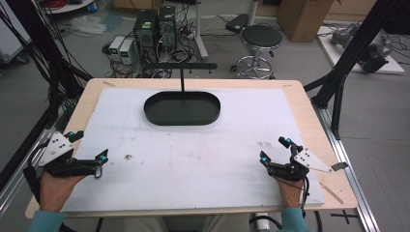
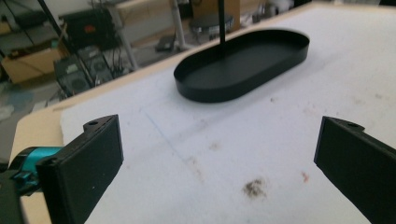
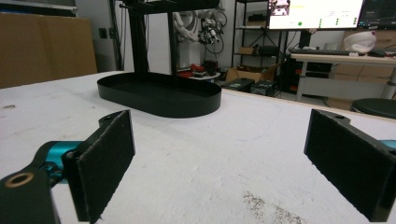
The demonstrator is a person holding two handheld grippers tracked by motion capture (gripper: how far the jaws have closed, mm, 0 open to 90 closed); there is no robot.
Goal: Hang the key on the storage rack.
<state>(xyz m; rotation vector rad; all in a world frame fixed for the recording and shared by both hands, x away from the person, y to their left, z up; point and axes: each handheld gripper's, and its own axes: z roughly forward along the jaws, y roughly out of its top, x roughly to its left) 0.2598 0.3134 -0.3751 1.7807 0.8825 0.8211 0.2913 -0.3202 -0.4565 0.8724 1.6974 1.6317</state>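
In the high view, the left claw (image 1: 88, 145) rests at the near left of the white mat (image 1: 193, 159) that covers the counter (image 1: 309, 111), held by a hand (image 1: 55, 186) in a teal sleeve; its jaws stand apart. The right claw (image 1: 274, 150) sits at the near right of the mat, jaws likewise apart, gripping nothing. A black oval tray (image 1: 182, 108) lies at the far middle of the mat, well apart from both claws and roughly between them in line. A thin black post (image 1: 182, 81) rises from the tray's far side and carries a crossbar (image 1: 180, 66). A small dark smudge (image 1: 128, 156) marks the mat just beside the left claw. Beyond the counter stand a stool (image 1: 261, 37) and computer boxes (image 1: 154, 26) on the floor.

In the left gripper view, the two jaws are wide apart with bare mat between them. The tray (image 2: 243, 65) lies ahead and above them, empty as far as its inside shows; the post (image 2: 221, 25) is cut off at the top edge. A dark smudge (image 2: 254, 187) lies between the jaws.

In the right gripper view, the jaws are again spread with nothing between. The tray (image 3: 159, 95) lies ahead toward the left, its inside hidden by the low angle. A monitor (image 3: 315, 13) glows in the background, its text too small to read.
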